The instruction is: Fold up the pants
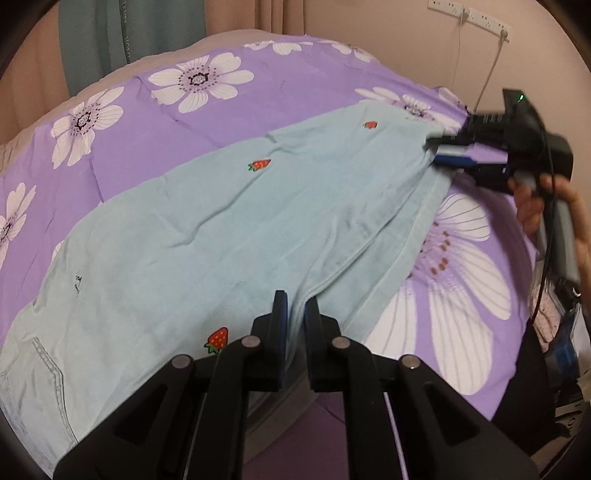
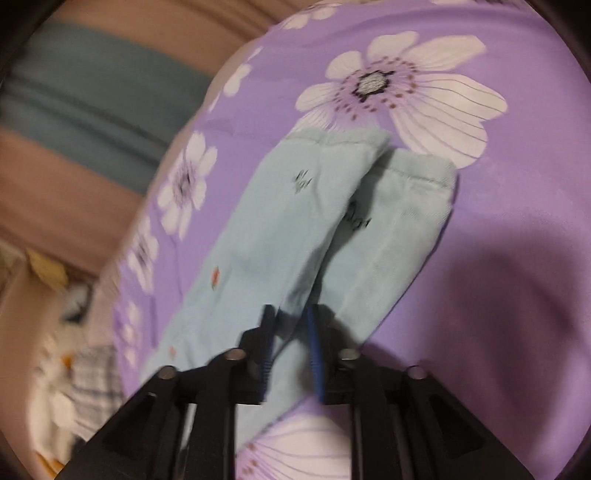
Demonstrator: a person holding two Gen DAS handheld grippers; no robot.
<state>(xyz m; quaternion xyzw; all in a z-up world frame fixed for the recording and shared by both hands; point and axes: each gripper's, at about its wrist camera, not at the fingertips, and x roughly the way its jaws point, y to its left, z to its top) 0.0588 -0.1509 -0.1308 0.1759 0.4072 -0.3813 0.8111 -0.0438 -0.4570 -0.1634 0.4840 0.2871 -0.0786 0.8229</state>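
Left hand-held gripper (image 1: 295,314): fingers drawn close together, pinching a raised ridge of the light blue pants (image 1: 229,221) near the crotch seam, low in the left wrist view. Right hand-held gripper (image 1: 441,149): seen from the side at the far edge of the garment, its fingers clamped on a fold of the fabric; a hand (image 1: 546,210) grips its handle. In the right wrist view this gripper (image 2: 291,347) holds cloth between its fingers, with the two pant legs (image 2: 332,206) running away from it side by side, hems at the far end. The pants, dotted with small strawberries (image 1: 259,164), lie spread on a bed under a purple bedsheet (image 1: 147,122) printed with white flowers. Curtains (image 1: 122,33) hang behind the bed.
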